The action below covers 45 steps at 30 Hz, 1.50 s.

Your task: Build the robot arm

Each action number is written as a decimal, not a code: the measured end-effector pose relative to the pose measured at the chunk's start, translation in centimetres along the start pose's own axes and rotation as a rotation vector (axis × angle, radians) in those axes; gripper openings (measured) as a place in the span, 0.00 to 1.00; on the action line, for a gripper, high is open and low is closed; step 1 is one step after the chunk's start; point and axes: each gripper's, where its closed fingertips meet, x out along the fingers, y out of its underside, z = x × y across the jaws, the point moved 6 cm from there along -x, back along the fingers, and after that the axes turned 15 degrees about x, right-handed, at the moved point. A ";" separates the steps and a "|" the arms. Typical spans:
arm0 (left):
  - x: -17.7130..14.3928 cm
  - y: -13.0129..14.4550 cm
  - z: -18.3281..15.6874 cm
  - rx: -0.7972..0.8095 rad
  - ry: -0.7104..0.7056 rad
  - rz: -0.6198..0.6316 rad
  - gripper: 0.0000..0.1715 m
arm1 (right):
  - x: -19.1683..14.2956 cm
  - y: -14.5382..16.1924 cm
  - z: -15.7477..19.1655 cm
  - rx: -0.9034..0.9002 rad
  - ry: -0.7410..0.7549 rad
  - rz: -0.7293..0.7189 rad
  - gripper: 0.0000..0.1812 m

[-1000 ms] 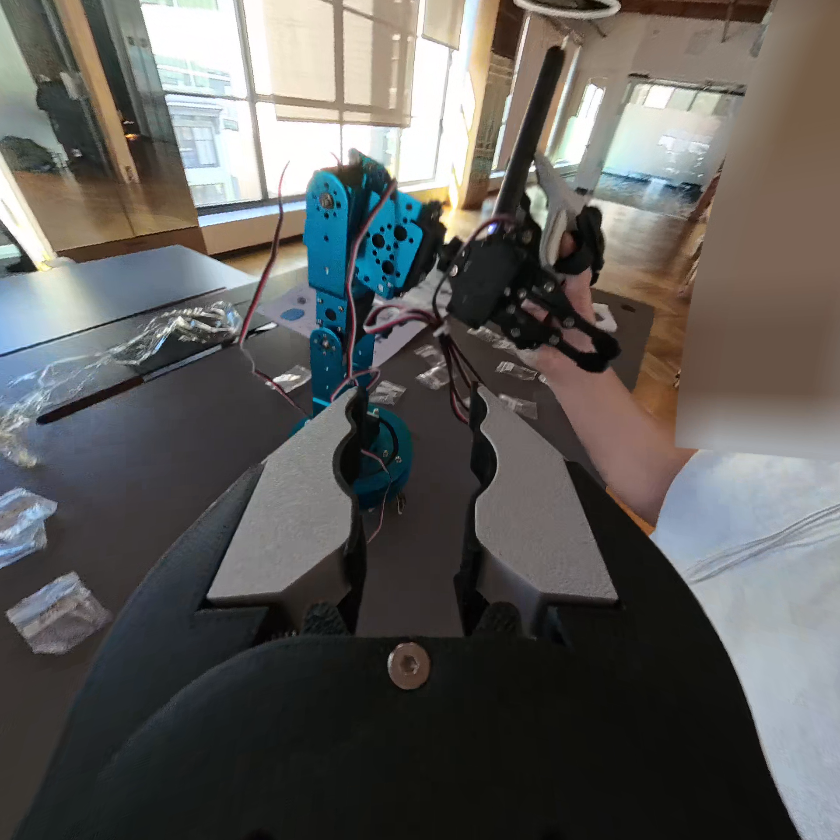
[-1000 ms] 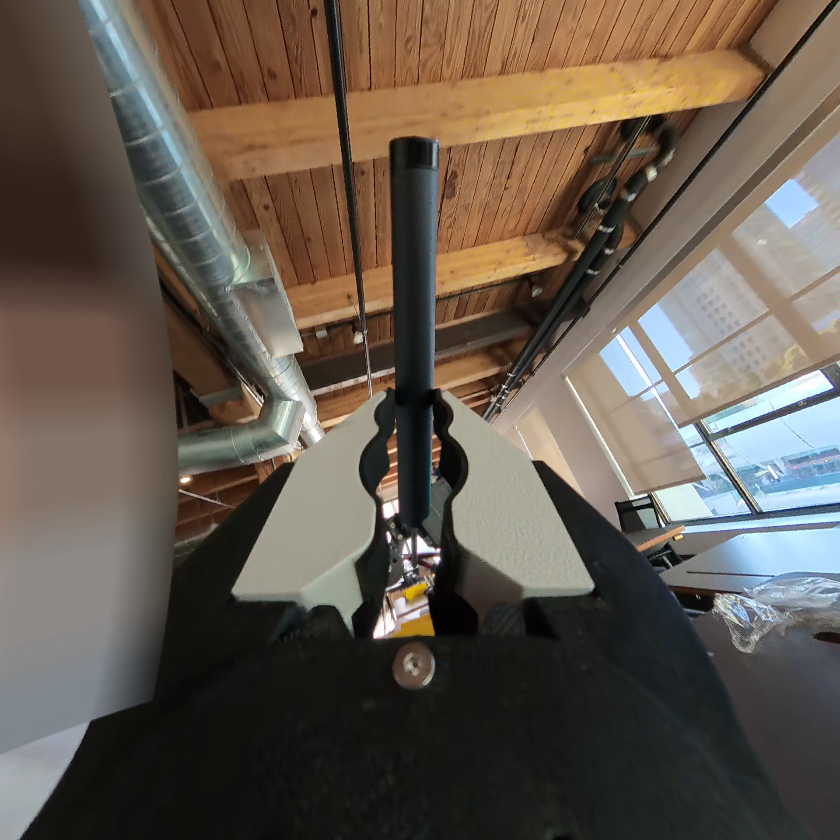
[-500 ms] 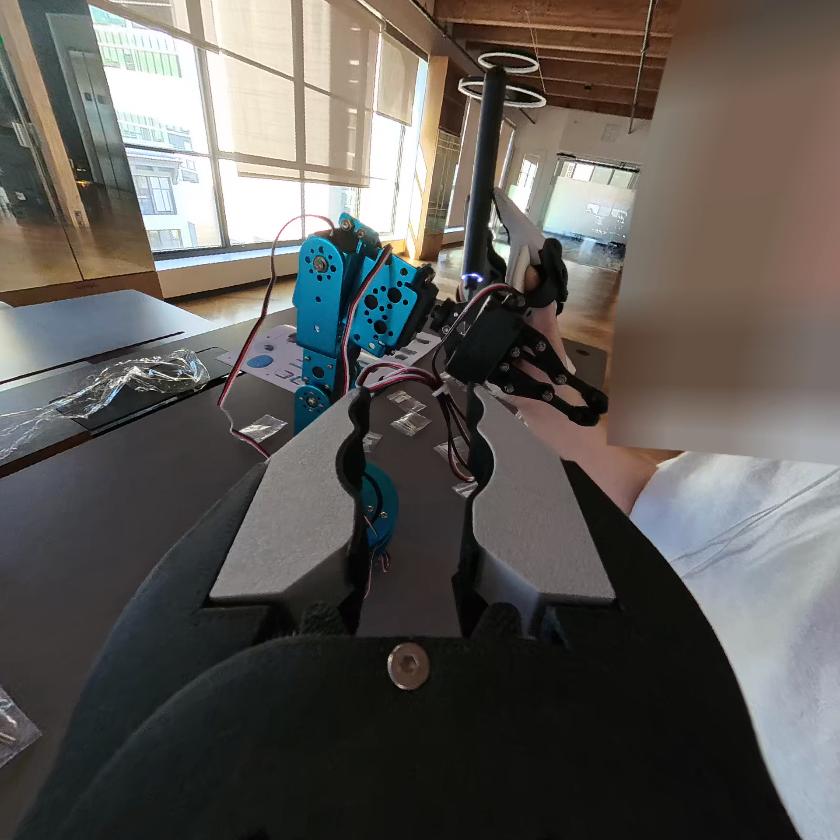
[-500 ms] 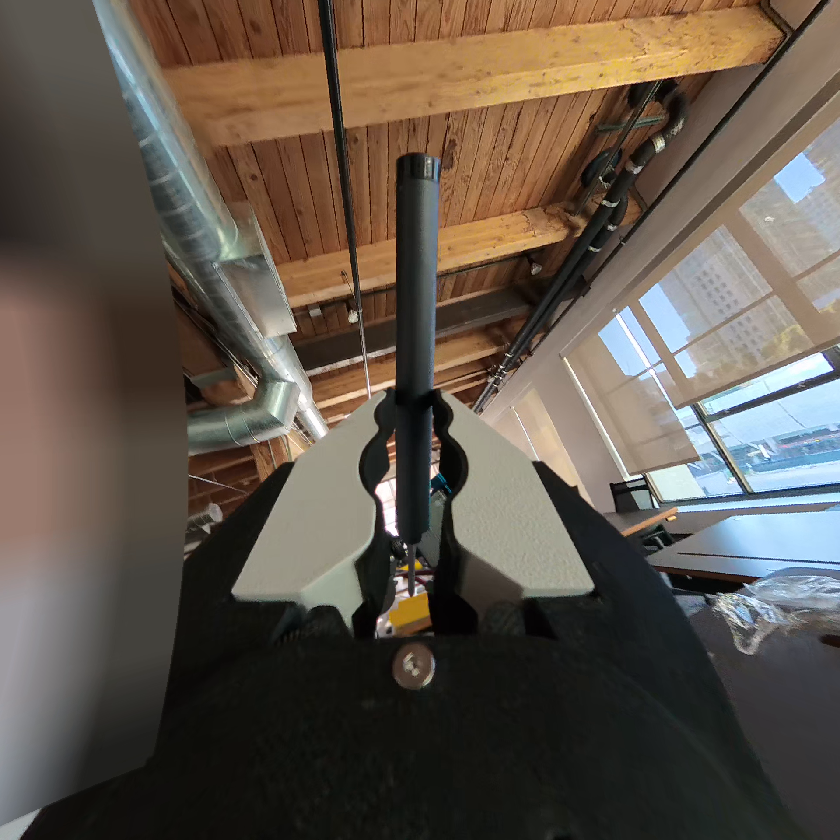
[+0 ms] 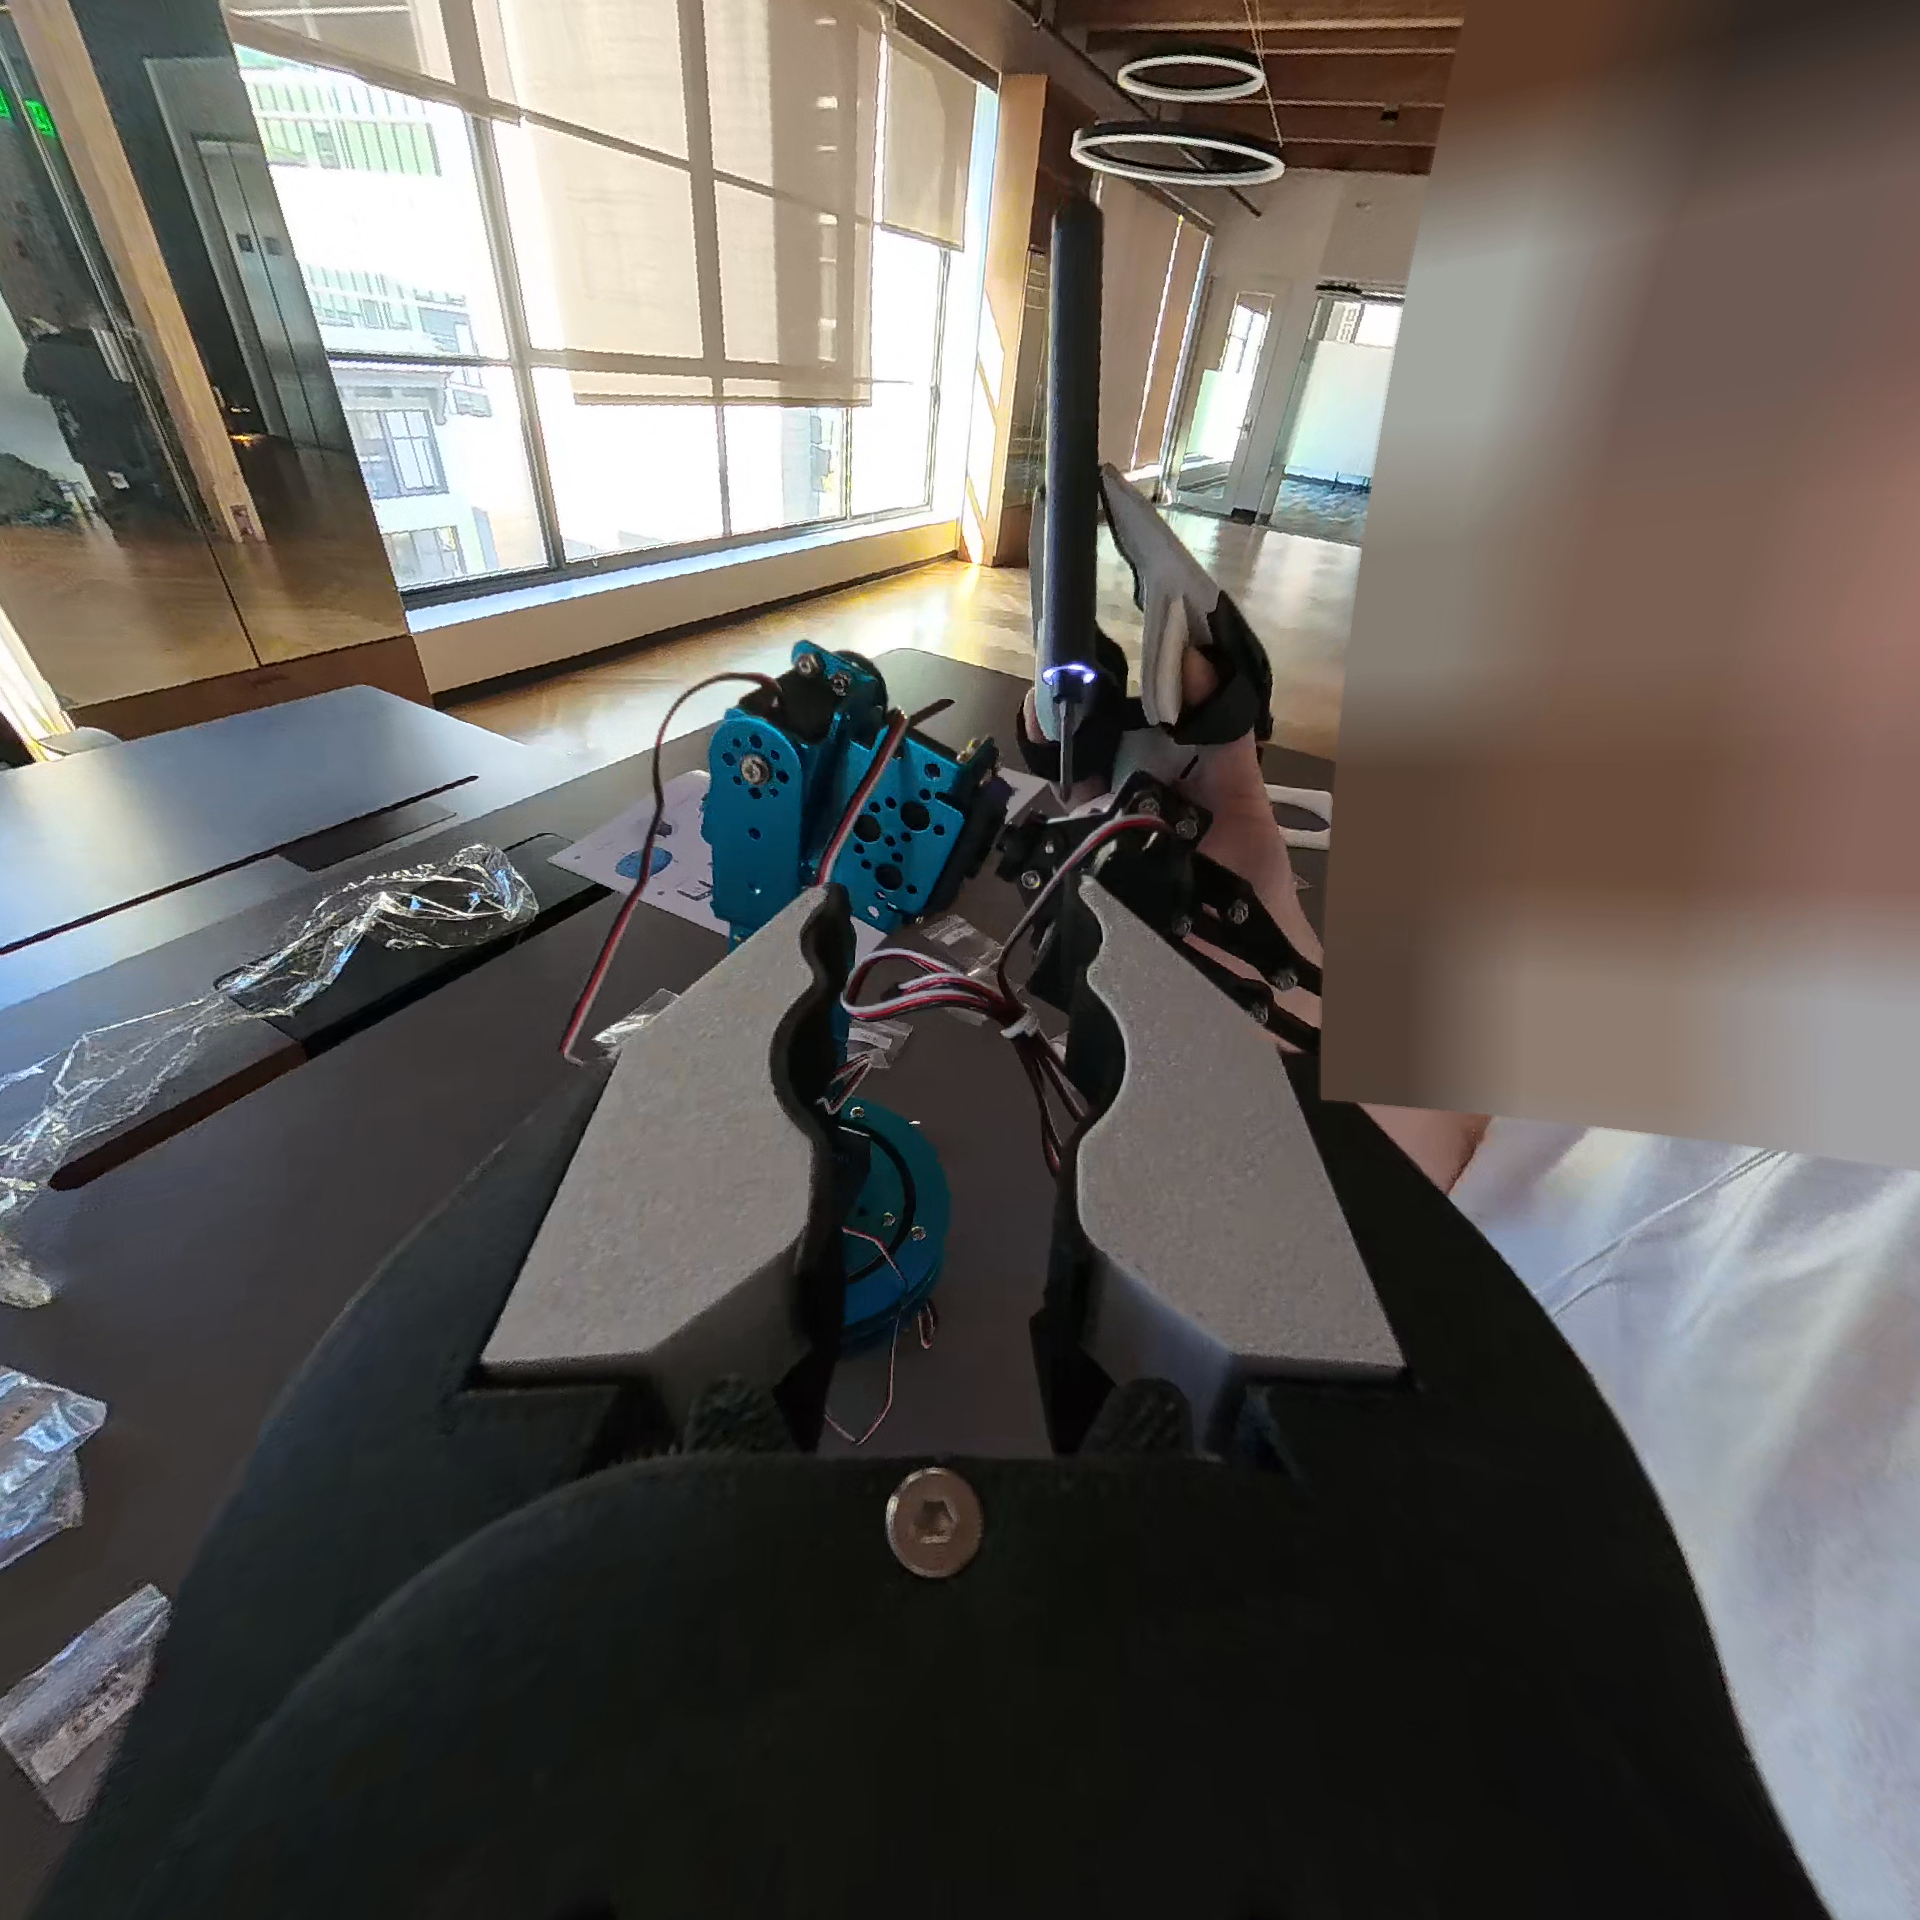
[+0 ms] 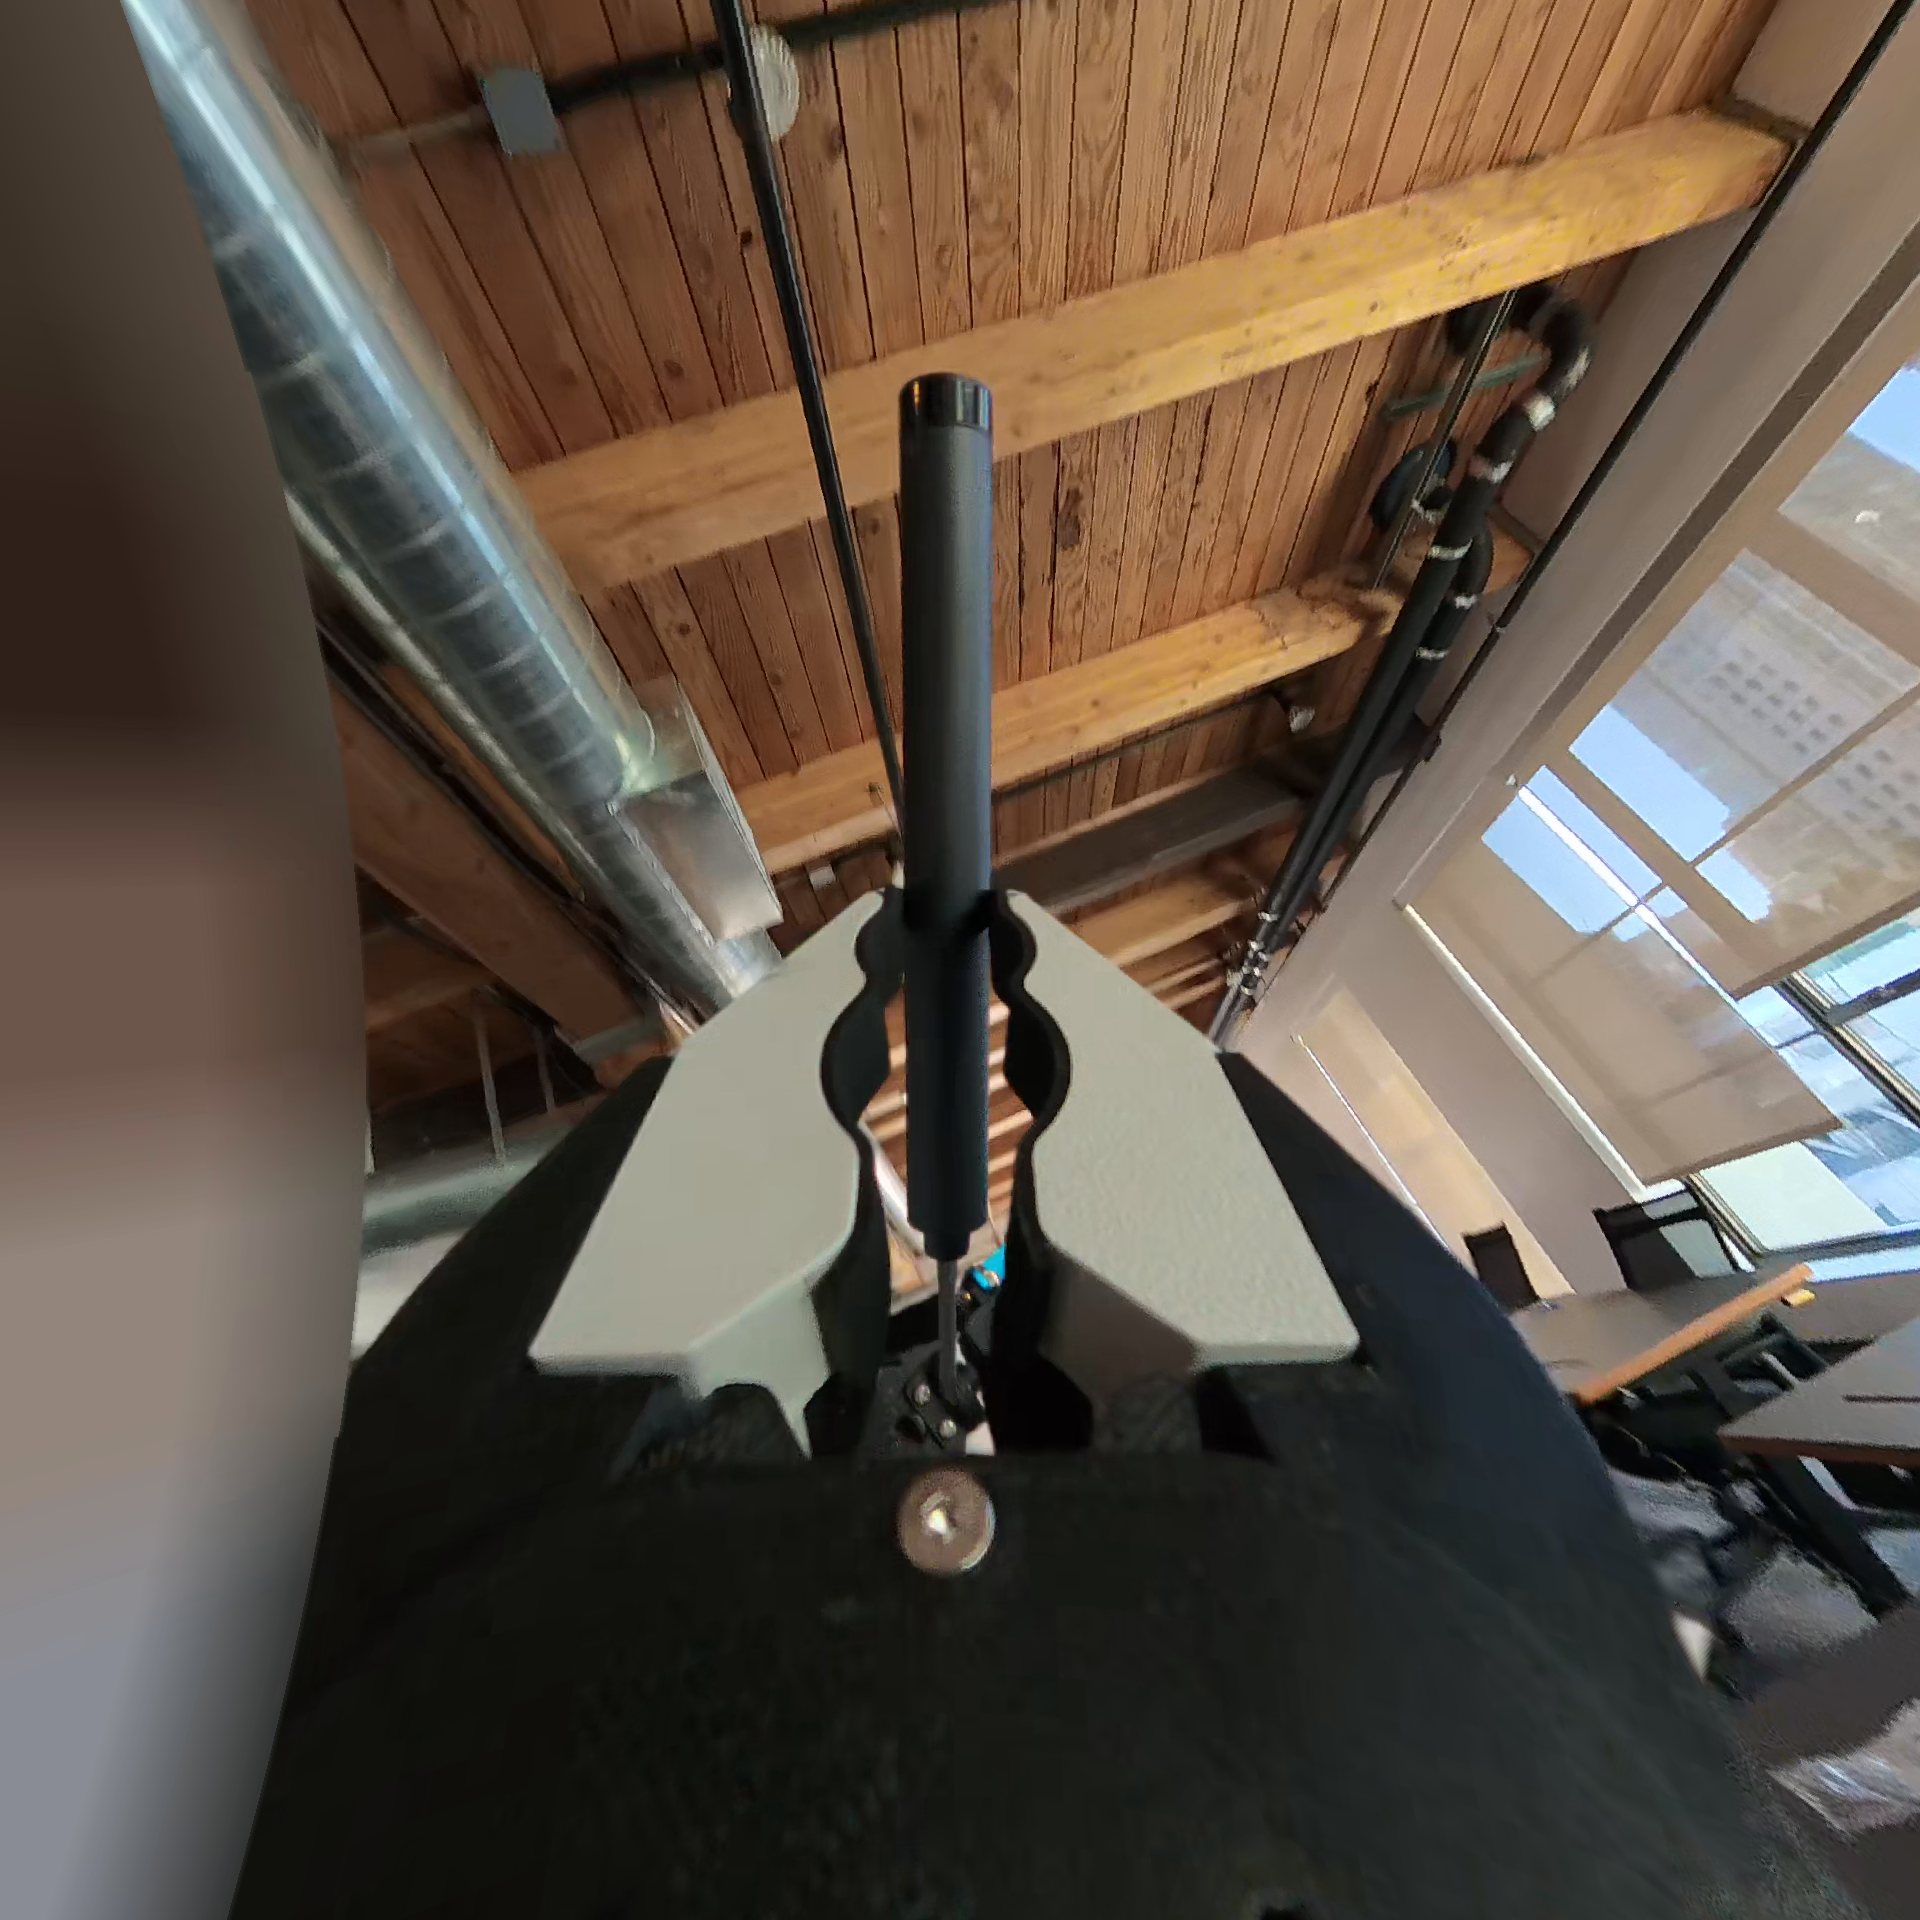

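My left gripper (image 5: 956,904) is open and empty, hovering over the dark table (image 5: 312,1143). Behind its fingers stand a blue metal robot-arm kit (image 5: 831,821) on a round blue base (image 5: 894,1216), with red, white and black wires (image 5: 935,997) trailing from it. A black claw part (image 5: 1153,883) hangs at the arm's right end. My right gripper (image 6: 943,914) is shut on a dark electric screwdriver (image 6: 940,727), held upright. It also shows in the left wrist view (image 5: 1070,468), with a lit ring and its bit down on the claw part.
Crumpled clear plastic wrap (image 5: 364,935) lies to the left. Small clear bags (image 5: 62,1455) sit at the near left edge. A printed sheet (image 5: 644,862) lies behind the kit. A person's white sleeve (image 5: 1714,1403) is at the right. A second table (image 5: 208,769) stands beyond. There is about 20 cm between the tips of the two grippers.
The screwdriver has swung from tilted to upright, and its bit has come down onto the black claw part. The claw part has sunk lower. My left gripper stays open.
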 end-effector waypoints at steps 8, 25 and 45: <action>0.9 -0.4 0.4 -0.031 0.043 -0.019 0.23 | 0.4 1.1 -0.7 0.062 -0.023 -0.035 0.07; 7.4 -5.6 0.7 0.201 0.133 0.206 0.22 | 3.2 1.6 0.5 -0.036 -0.033 0.089 0.07; 14.9 -5.7 -2.5 0.170 0.375 0.390 0.23 | 3.3 -1.3 2.1 -0.105 -0.011 0.197 0.07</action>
